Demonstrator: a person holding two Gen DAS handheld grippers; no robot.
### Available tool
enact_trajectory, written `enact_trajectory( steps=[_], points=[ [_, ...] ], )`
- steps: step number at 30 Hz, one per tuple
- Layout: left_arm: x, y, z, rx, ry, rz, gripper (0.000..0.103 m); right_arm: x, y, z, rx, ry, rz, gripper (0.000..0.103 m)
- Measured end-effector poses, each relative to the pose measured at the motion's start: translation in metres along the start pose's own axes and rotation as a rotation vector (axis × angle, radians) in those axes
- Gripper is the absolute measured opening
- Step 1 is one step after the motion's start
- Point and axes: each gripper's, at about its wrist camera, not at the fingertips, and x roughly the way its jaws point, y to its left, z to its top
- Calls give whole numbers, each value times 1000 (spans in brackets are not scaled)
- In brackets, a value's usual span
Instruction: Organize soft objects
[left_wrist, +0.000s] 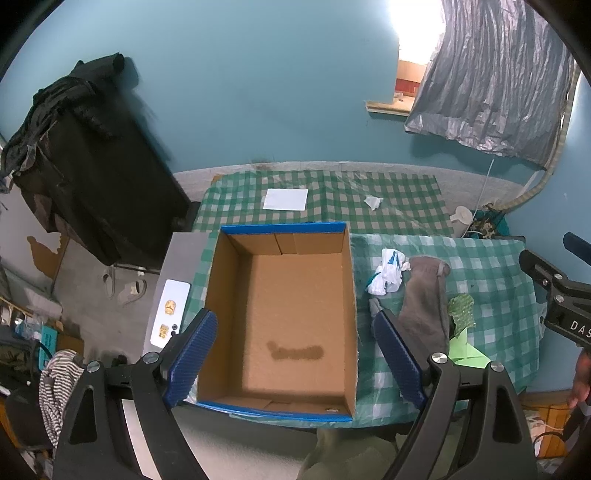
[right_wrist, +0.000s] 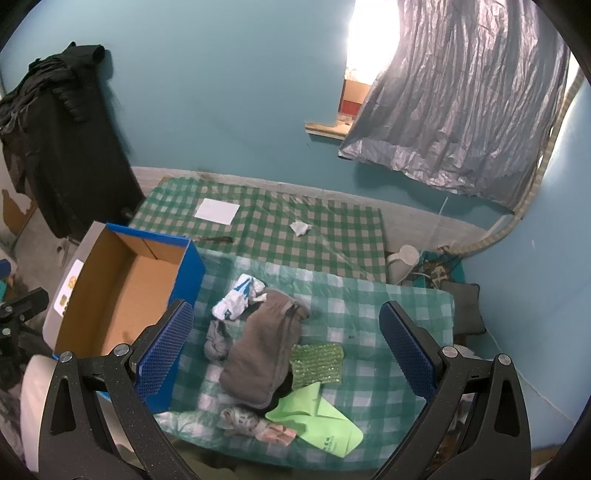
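Note:
An empty blue-edged cardboard box (left_wrist: 295, 317) (right_wrist: 122, 288) stands on the checked table. My left gripper (left_wrist: 295, 354) is open and empty above the box. Right of the box lie a grey-brown cloth (right_wrist: 262, 354) (left_wrist: 424, 299), a white and blue sock (right_wrist: 238, 299) (left_wrist: 388, 271), a small grey sock (right_wrist: 218, 339), a green bubble-wrap piece (right_wrist: 317, 363) (left_wrist: 461, 314), a light green cloth (right_wrist: 321, 421) and a patterned sock (right_wrist: 243, 424). My right gripper (right_wrist: 291, 354) is open and empty above these soft things.
A green checked cloth (right_wrist: 266, 229) on the floor behind the table holds a white sheet (right_wrist: 217, 211) and a crumpled tissue (right_wrist: 299, 228). A black covered object (left_wrist: 92, 177) stands at left. A grey curtain (right_wrist: 461, 96) hangs at right. A white kettle (right_wrist: 402, 262) sits behind the table.

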Motion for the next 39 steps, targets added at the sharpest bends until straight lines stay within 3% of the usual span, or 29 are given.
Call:
enact_trajectory(
  steps=[39],
  points=[
    [5, -2, 9, 8, 14, -2, 88, 8, -1, 2, -2, 13, 8, 100]
  ],
)
